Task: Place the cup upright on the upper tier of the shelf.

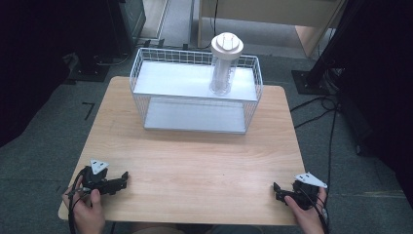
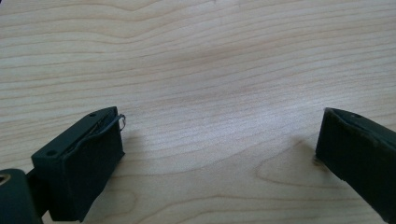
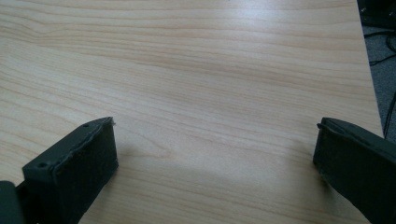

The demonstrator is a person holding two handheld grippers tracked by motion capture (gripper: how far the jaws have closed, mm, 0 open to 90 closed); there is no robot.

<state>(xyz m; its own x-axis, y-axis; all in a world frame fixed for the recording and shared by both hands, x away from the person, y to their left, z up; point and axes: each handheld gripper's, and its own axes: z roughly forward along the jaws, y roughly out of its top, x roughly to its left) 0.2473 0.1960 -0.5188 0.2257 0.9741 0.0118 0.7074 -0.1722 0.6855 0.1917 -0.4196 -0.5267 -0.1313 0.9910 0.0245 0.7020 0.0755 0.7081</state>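
One clear plastic cylinder with a white lid [image 1: 225, 66] stands upright on the upper shelf of one white wire rack [image 1: 195, 90], toward the rack's right end. Both sit at the far side of the wooden table [image 1: 195, 165], well apart from either set of jaws and ahead of them.

Two grippers are in play, one in each of the person's hands, at the table's near edge. The left gripper [image 1: 124, 178] rests at the near left corner, its jaws pointing right toward the table's middle. In the left gripper view its two black jaws stand wide apart, bare wood grain [image 2: 210, 93] between them and nothing held. The right gripper [image 1: 275, 191] sits at the near right corner, jaws pointing left. In the right gripper view its jaws are likewise spread wide over bare tabletop [image 3: 210, 102], gripping nothing.
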